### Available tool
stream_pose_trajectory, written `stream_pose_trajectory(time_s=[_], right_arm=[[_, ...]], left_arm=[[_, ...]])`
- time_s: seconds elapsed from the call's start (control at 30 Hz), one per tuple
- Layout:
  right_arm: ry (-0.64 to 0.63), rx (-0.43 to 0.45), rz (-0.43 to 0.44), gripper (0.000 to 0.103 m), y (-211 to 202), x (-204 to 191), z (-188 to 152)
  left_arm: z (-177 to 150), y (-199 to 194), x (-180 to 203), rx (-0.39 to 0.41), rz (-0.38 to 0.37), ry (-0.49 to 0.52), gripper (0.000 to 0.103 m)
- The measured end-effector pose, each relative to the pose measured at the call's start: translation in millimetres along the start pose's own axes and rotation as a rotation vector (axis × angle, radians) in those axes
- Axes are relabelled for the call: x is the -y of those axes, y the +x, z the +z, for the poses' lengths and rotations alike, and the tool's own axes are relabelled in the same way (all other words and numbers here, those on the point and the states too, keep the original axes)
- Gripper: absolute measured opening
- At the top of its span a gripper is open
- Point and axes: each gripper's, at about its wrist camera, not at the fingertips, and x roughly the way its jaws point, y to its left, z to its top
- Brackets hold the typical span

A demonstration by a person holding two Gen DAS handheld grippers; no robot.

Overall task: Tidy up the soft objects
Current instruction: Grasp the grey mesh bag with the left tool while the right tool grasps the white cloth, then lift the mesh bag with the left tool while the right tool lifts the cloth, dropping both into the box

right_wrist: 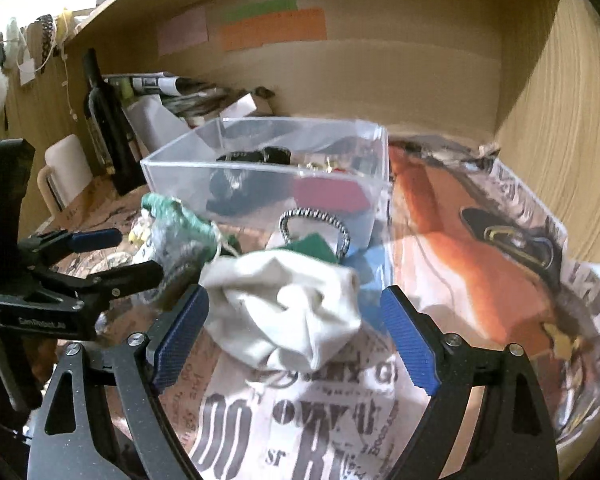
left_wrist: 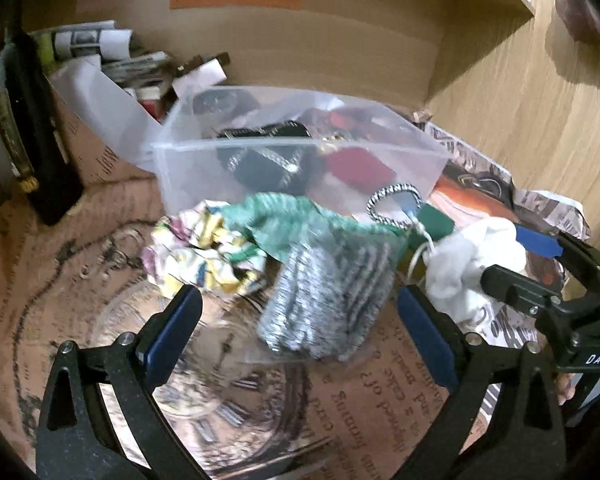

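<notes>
A grey-and-green knitted cloth (left_wrist: 328, 280) lies between the open fingers of my left gripper (left_wrist: 300, 320); a crumpled multicoloured cloth (left_wrist: 204, 256) lies just left of it. A white cloth (right_wrist: 288, 316) lies between the open fingers of my right gripper (right_wrist: 296, 320); it also shows in the left wrist view (left_wrist: 468, 264). The knitted cloth also shows in the right wrist view (right_wrist: 180, 232). A clear plastic bin (left_wrist: 292, 148) behind the cloths holds black and red items. A striped ring with green and blue tags (left_wrist: 396, 204) lies in front of the bin.
A dark bottle (right_wrist: 104, 120) and a cardboard box of papers (left_wrist: 100, 92) stand at the back left. An orange printed bag (right_wrist: 460, 240) lies right of the bin. Wooden shelf walls (right_wrist: 560, 160) close in the back and right.
</notes>
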Motion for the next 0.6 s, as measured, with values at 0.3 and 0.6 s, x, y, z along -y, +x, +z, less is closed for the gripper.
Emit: stream_pose_trajectory(time_s=[0.3, 0.6], right_arm=[[0.034, -0.027, 0.041, 0.05, 4.8, 3.0, -10.1], [0.036, 0.004, 0.06, 0.027, -4.9, 2.3, -5.5]], left_arm=[[-7.3, 18.1, 9.6, -0.046, -0.016, 0.001, 0.068], [-7.1, 5.2, 6.9, -0.019, -0.037, -0.003, 0.04]])
